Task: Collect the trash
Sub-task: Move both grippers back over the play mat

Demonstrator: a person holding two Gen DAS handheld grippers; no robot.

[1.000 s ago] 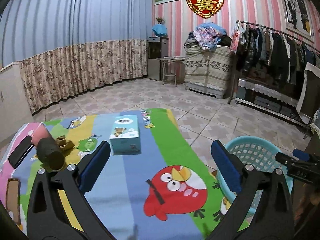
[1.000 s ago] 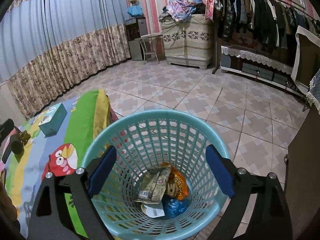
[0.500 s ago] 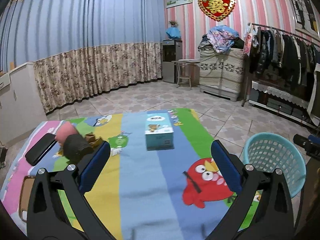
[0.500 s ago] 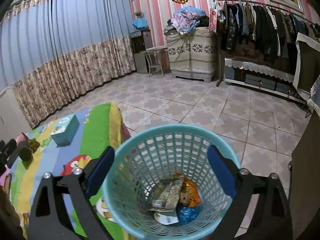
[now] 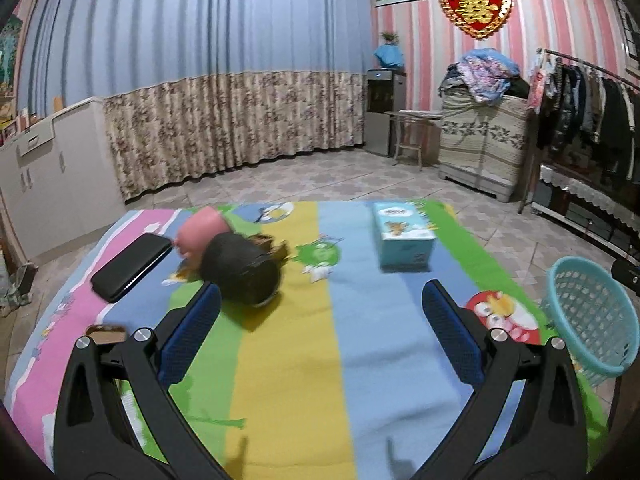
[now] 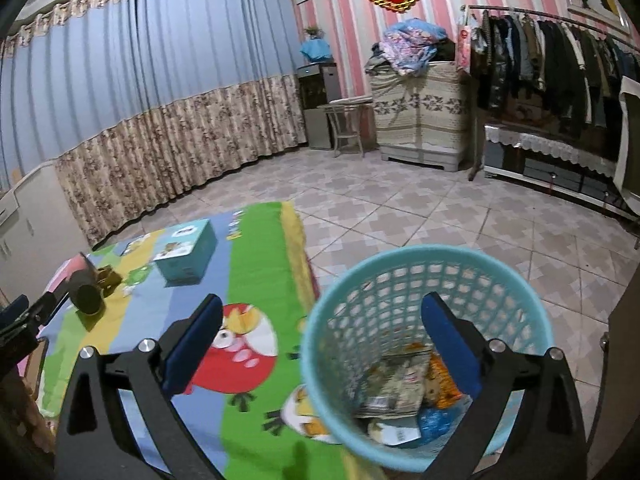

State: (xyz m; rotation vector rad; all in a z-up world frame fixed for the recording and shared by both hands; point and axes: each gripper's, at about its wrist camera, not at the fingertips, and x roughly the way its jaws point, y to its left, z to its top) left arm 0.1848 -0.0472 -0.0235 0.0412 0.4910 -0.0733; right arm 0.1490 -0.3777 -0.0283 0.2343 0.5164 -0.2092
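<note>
A teal plastic basket (image 6: 432, 280) stands on the floor by the table's right edge and holds several wrappers (image 6: 404, 392); it also shows in the left wrist view (image 5: 588, 312). My right gripper (image 6: 320, 344) is open and empty above the basket's near rim. My left gripper (image 5: 320, 336) is open and empty above the colourful tablecloth (image 5: 300, 360). A small brown crumpled item (image 5: 276, 246) lies behind a black cylinder (image 5: 242, 276) on the table.
On the table lie a pink cup (image 5: 200, 232), a black phone (image 5: 132, 266), a blue tissue box (image 5: 402, 236) and a brown object (image 5: 106, 332) at the left edge. A clothes rack (image 6: 560, 92) and a covered cabinet (image 6: 420, 116) stand on the far tiled floor.
Both grippers have swung left. The left view now centres on the table with the basket at its right edge. The right gripper has pulled back from over the basket.
</note>
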